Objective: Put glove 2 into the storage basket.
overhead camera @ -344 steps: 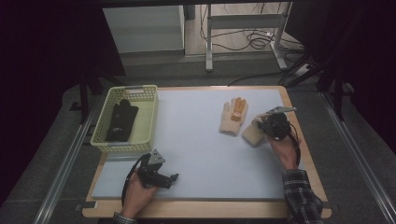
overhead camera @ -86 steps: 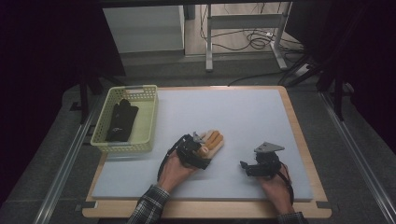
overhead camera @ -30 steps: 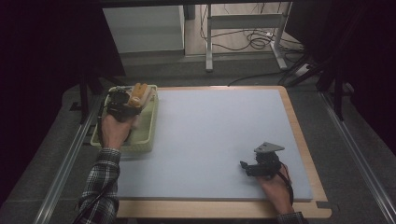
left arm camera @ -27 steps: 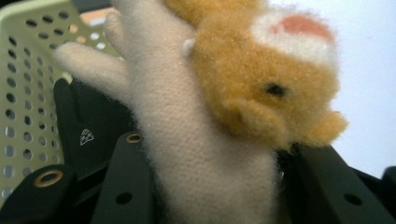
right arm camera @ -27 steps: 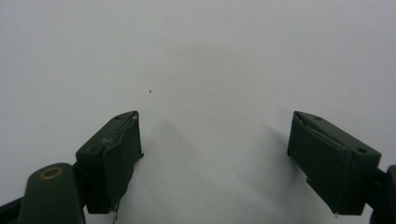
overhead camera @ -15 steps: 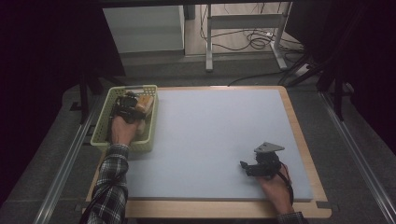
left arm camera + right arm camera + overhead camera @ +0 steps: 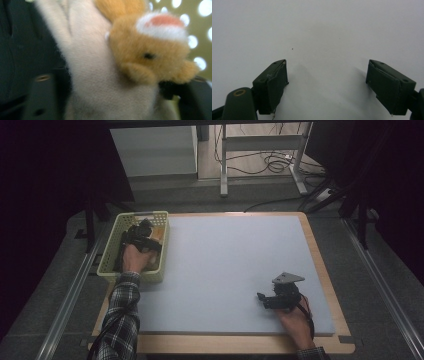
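Left hand-held gripper (image 7: 141, 236) jaws just opening, releasing beige glove with plush bear (image 7: 150, 50) into yellow basket (image 7: 111, 270); glove risking snagging on jaws when lifting. Right hand-held gripper (image 7: 327, 85) resting wide, empty, on desk (image 7: 235, 250).

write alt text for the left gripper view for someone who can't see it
A beige glove with a fuzzy orange animal face lies between the left gripper's open black jaws, over a black glove, with the perforated yellow-green basket wall behind.

This looks like a lab or test room. A wood-edged table (image 7: 320, 265) with a grey mat (image 7: 235, 270) sits between metal rails (image 7: 70, 295), with loose cables (image 7: 270, 162) on the floor behind and dark curtains around.
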A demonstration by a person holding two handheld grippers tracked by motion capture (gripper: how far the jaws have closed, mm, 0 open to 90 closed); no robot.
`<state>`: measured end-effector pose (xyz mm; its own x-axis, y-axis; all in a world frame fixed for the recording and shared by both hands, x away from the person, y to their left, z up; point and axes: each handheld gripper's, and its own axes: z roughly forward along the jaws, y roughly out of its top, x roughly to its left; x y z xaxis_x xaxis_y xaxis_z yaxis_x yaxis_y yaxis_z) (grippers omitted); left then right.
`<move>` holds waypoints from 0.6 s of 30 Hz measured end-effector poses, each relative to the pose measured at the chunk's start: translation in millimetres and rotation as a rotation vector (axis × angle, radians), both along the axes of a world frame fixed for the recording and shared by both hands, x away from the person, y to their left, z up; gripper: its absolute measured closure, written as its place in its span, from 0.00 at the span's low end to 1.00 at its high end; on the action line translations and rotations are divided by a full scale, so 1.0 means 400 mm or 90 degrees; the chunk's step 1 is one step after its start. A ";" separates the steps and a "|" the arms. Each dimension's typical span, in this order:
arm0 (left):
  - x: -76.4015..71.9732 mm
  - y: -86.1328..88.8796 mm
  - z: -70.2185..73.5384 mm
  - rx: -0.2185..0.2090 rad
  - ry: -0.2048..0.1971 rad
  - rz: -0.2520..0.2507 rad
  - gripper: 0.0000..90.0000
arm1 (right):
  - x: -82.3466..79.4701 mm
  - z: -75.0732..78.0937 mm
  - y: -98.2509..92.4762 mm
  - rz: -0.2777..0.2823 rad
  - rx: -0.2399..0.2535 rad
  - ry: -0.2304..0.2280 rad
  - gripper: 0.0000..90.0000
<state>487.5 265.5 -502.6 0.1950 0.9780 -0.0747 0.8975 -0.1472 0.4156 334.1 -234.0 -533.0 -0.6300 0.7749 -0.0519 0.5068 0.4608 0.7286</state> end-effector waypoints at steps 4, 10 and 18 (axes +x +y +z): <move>-0.016 0.014 0.017 -0.031 -0.019 -0.002 0.15 | 0.000 0.000 0.000 0.000 0.000 0.000 0.19; -0.033 0.030 0.045 -0.066 -0.047 -0.002 0.13 | 0.000 0.000 0.000 0.000 -0.001 0.000 0.19; -0.068 0.053 0.079 -0.077 -0.091 -0.016 0.20 | 0.000 0.000 0.000 0.000 -0.001 0.000 0.19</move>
